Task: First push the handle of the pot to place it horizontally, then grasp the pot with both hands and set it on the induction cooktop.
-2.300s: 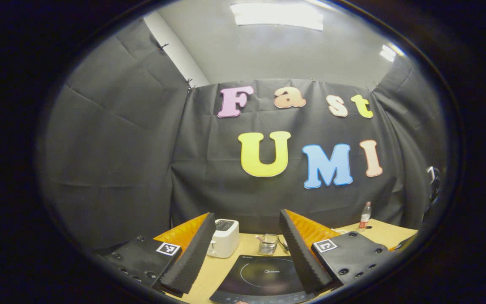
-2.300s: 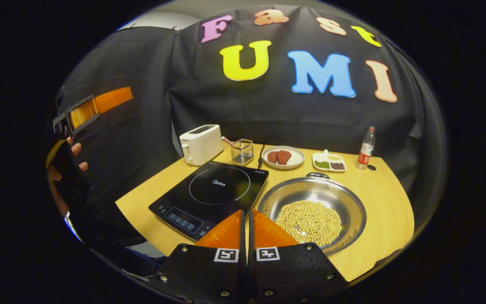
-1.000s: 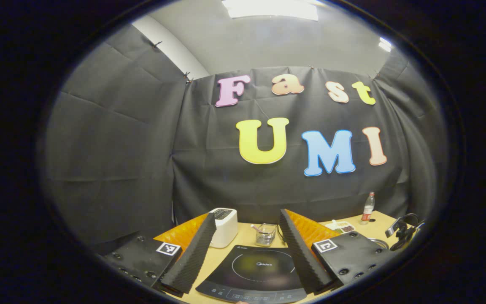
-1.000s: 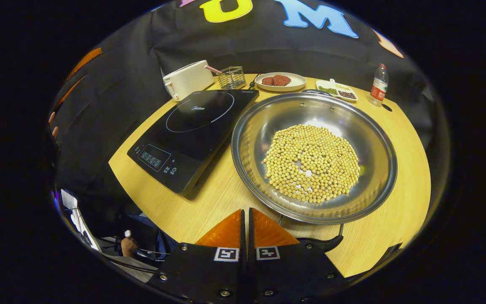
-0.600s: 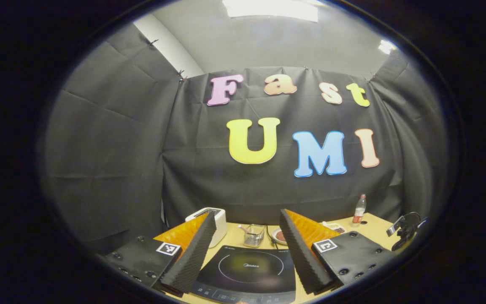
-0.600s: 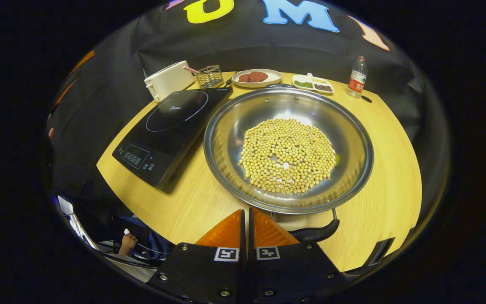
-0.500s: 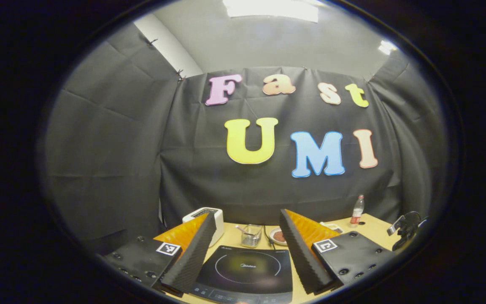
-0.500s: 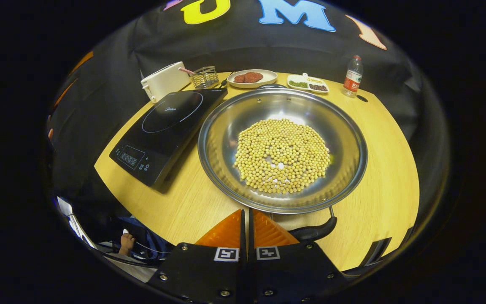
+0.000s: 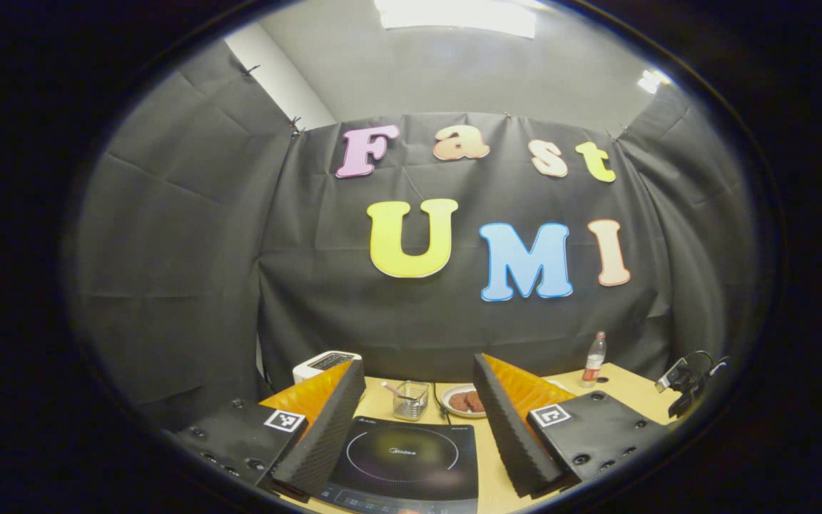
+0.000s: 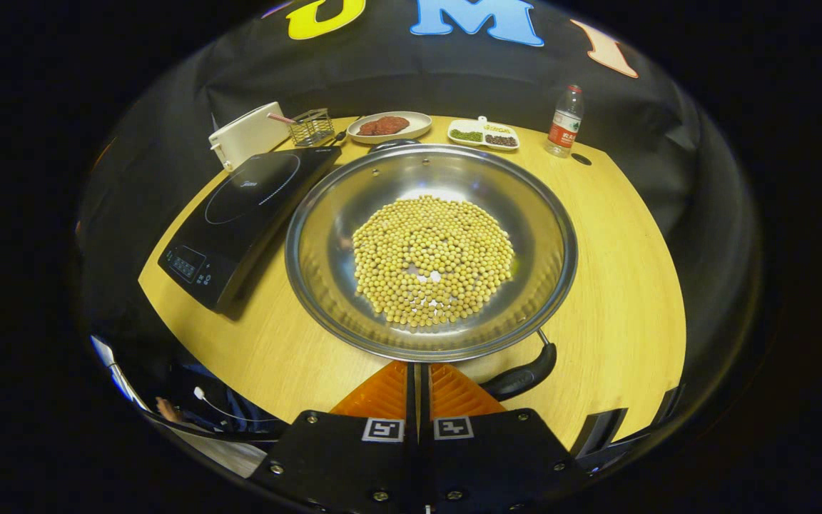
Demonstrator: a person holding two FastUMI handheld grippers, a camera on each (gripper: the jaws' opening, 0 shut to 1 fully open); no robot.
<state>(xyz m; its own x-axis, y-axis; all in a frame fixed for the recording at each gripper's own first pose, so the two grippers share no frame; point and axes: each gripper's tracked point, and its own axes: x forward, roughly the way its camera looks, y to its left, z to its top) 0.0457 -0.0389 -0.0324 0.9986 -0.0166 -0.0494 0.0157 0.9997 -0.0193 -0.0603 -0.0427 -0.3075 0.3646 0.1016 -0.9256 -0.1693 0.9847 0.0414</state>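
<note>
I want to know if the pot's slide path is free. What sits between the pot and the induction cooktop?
Nothing: in the right gripper view the pot sits right beside the induction cooktop, with bare table at the gap.

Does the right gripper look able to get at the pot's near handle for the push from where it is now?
Probably yes. The right gripper, fingers closed, sits at the pot's near rim, with the black handle just beside it and only bare table around.

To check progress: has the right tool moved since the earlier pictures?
Yes. The right tool came closer to the table and shifted right of the cooktop, reaching the pot at its near rim.
</note>
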